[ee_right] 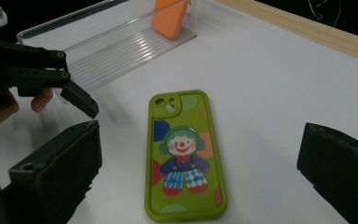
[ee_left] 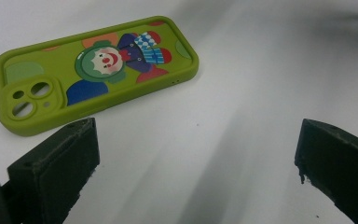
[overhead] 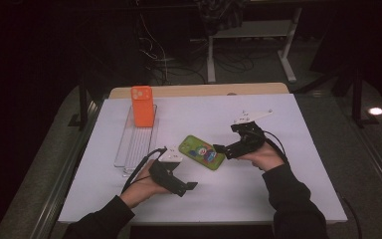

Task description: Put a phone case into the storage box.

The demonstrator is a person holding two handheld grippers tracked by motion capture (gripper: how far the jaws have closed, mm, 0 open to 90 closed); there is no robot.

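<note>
The green phone case lies flat straight ahead of the right hand-held gripper, its long axis along the reach, between the wide-apart jaws, nearer than the left hand-held gripper, also apart.

An orange phone case stands upright in a clear rack.

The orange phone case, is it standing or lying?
Standing: the orange phone case stands upright at the far end of the clear tray.

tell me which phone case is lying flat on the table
The green clown case, lying flat between the grippers. The orange case stands upright in the clear rack.
</note>
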